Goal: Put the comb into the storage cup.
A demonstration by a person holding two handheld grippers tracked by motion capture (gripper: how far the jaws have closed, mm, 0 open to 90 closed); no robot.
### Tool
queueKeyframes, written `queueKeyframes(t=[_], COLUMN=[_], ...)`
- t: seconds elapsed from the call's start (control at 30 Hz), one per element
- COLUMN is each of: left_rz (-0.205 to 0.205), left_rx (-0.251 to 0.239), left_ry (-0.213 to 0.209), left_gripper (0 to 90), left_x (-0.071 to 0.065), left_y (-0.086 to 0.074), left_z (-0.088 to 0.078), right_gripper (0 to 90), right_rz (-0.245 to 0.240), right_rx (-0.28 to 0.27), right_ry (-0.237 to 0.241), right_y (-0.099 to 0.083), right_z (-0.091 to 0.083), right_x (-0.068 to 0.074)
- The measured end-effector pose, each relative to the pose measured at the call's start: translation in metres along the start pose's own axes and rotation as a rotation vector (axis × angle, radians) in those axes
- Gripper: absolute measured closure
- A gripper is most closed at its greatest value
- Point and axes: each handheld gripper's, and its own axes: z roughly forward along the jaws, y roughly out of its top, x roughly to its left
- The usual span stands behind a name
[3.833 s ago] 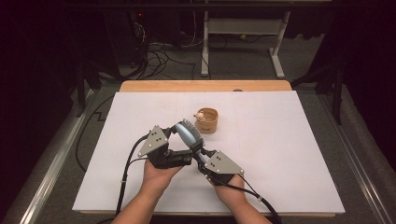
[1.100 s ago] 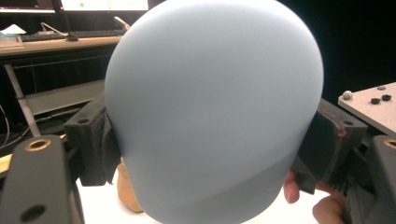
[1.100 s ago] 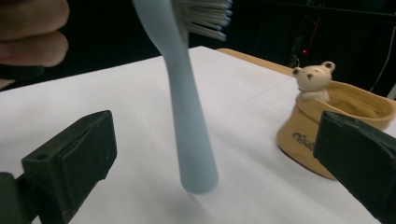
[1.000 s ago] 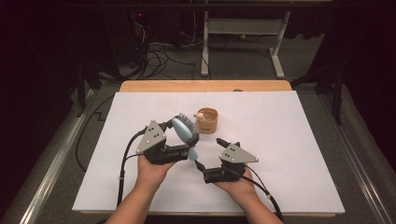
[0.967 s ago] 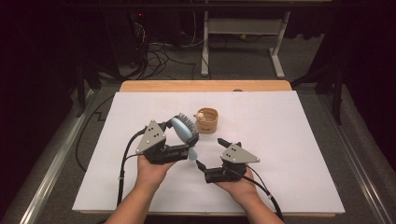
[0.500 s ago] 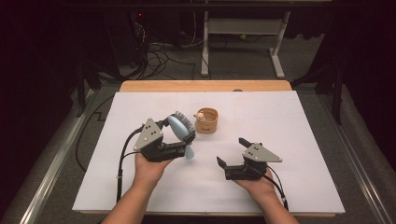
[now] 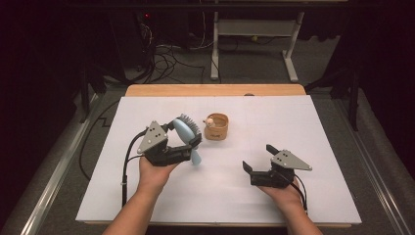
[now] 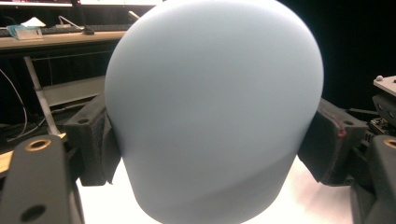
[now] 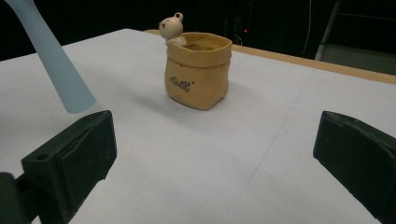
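Observation:
My left gripper [image 7: 188, 134] is shut on a pale blue hairbrush [image 7: 185, 132], held above the white table with its bristles toward the back and its handle [image 7: 195, 157] pointing down. In the left gripper view the brush's smooth back [image 8: 215, 107] sits between both pads [image 8: 95, 140]. A small tan bag-shaped pot [image 7: 217, 127] with a little bear on its rim stands just right of the brush. My right gripper [image 7: 259, 157] is open and empty, low over the table at the right front. Its view shows the pot [image 9: 198, 70] ahead and the brush handle's tip [image 9: 56, 65] at upper left.
The white table sheet [image 7: 318, 127] ends at a wooden strip [image 7: 215, 89] along the back. Beyond it stand a desk frame [image 7: 254, 34] and loose cables [image 7: 166, 54] on the dark floor. Black cables trail from both grippers toward the front edge.
My right gripper has let go of the brush handle and moved away to the right, open. The left gripper keeps hold of the brush in about the same place.

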Motion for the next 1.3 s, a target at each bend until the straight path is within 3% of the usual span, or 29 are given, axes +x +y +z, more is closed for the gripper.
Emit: queueKeyframes(t=[0.37,0.97,1.3], left_rz=[-0.008,-0.004,0.006], left_rx=[-0.004,0.001,-0.005], left_ry=[0.017,0.021,0.009], left_gripper=[20.3,20.3,20.3], left_x=[0.009,0.011,0.008], left_y=[0.001,0.007,0.014], left_z=[-0.002,0.006,0.013], right_gripper=[0.5,0.5,0.5], right_rz=[0.021,0.042,0.040], right_rx=[-0.003,-0.007,-0.015], right_ry=[-0.043,-0.093,-0.085], right_y=[-0.005,-0.017,-0.020], right_z=[-0.013,-0.036,-0.034], right_x=[-0.016,-0.038,-0.037])
